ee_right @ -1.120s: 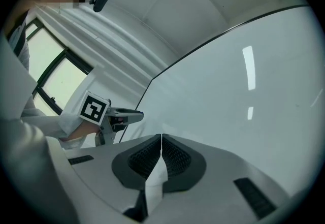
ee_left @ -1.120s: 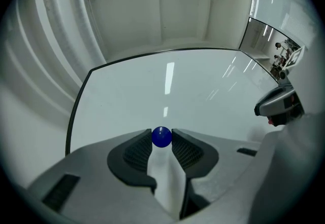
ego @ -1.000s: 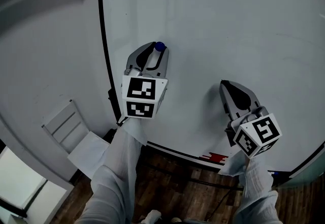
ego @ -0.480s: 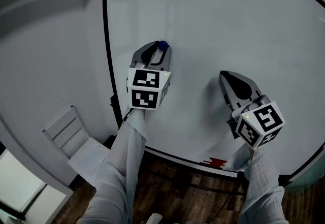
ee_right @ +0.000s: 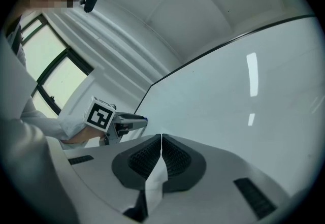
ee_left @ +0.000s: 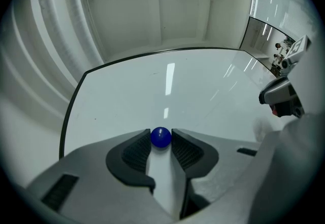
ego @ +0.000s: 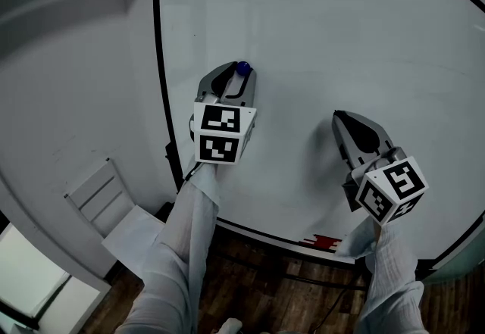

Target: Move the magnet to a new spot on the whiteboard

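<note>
On the whiteboard (ego: 326, 29), in its left part and near the black left edge: a blue magnet (ee_left: 161, 137), sitting on the white surface. Pinched from both sides by the ribbed pads of the left gripper (ego: 238, 73), at the very tips. To the right and nearer, well apart from the magnet: the right gripper (ee_right: 161, 139), jaws pressed together with nothing between, tips toward bare board. By the near edge, a small red thing (ego: 322, 241), too small to tell.

White sleeves (ego: 186, 241), dark-padded grey fingers (ee_left: 188, 153), black-and-white marker cubes (ego: 220, 134)
</note>
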Available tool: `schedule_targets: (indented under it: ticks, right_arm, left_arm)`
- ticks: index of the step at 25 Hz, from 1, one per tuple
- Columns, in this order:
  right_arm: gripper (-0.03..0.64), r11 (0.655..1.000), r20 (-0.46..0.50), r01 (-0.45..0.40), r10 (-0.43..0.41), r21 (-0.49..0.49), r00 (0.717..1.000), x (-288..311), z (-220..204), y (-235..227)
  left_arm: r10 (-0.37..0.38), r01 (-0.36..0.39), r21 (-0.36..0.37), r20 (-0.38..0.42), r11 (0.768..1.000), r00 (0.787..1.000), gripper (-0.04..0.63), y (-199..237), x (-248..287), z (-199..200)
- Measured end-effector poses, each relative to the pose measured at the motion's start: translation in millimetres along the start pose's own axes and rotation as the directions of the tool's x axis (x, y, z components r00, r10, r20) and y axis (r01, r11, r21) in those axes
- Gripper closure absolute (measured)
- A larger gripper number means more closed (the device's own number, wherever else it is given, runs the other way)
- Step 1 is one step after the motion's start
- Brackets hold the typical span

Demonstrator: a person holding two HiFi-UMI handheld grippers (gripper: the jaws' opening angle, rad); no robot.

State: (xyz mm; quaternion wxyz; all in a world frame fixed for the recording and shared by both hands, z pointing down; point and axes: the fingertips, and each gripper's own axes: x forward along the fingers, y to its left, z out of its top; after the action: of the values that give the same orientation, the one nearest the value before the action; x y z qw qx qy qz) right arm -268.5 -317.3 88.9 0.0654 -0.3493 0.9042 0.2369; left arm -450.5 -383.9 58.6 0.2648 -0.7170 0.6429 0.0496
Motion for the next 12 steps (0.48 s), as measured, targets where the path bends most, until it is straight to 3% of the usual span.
schedule_targets:
  ticks: [4, 12]
  right_arm:
    - [0.586, 0.999, 0.011, -0.008, 0.008, 0.049, 1.0, -3.6, 1.0, -1.2]
    - [0.586, 0.999, -0.005, 0.002, -0.002, 0.044, 1.0, -7.6, -5.7, 0.3]
  left_arm:
    - [-0.005, 0.005, 0.003, 0.012, 1.0, 1.0, 0.379, -2.6, -1.2, -3.1]
    - [-0.027, 0.027, 0.001, 0.001, 1.0, 1.0, 0.356, -4.9, -8.1, -6.0]
